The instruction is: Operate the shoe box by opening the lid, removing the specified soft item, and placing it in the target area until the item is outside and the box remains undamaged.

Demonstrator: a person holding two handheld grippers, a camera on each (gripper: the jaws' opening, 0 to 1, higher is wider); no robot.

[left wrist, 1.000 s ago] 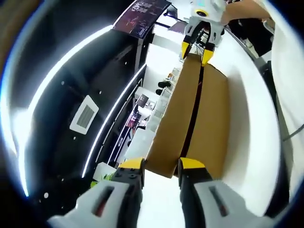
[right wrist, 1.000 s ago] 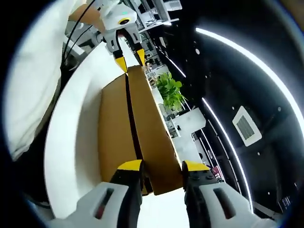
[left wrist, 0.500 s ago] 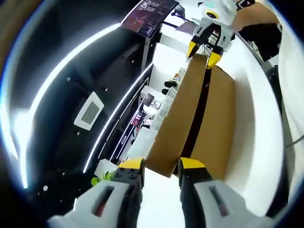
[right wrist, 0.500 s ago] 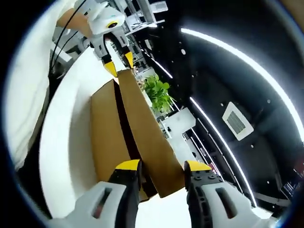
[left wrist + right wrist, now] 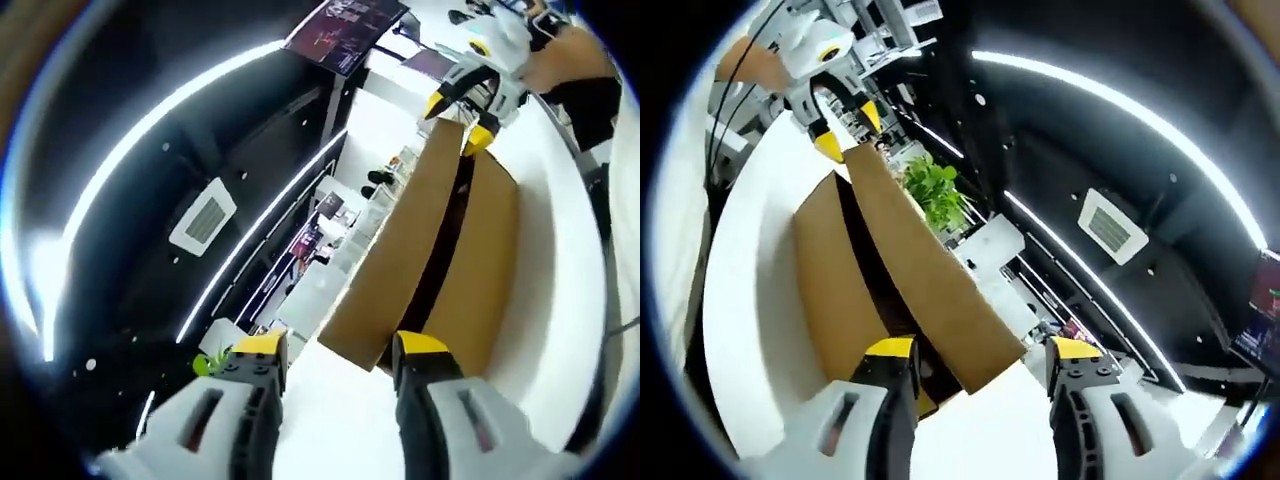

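Shoe box (image 5: 480, 270) of plain brown cardboard sits on a white table (image 5: 555, 260) and stretches straight ahead of each tool, its lid (image 5: 400, 260) raised at an angle so a dark gap shows between lid and body. In the left gripper view, the left gripper (image 5: 330, 352) has its yellow-tipped jaws spread apart just short of the near end of the box, the raised lid's corner sitting between and just beyond the tips; whether either jaw touches the cardboard cannot be told. At the far end of the box the right gripper (image 5: 465, 112) meets the lid's far edge with its yellow tips on either side of it. In the right gripper view, the right gripper (image 5: 985, 352) also stands with jaws parted, the lid's near corner just ahead between them, contact unclear. The left gripper (image 5: 845, 125) straddles the lid's far edge there. Beside the lid, beyond the table, a green plant (image 5: 935, 195) is visible.
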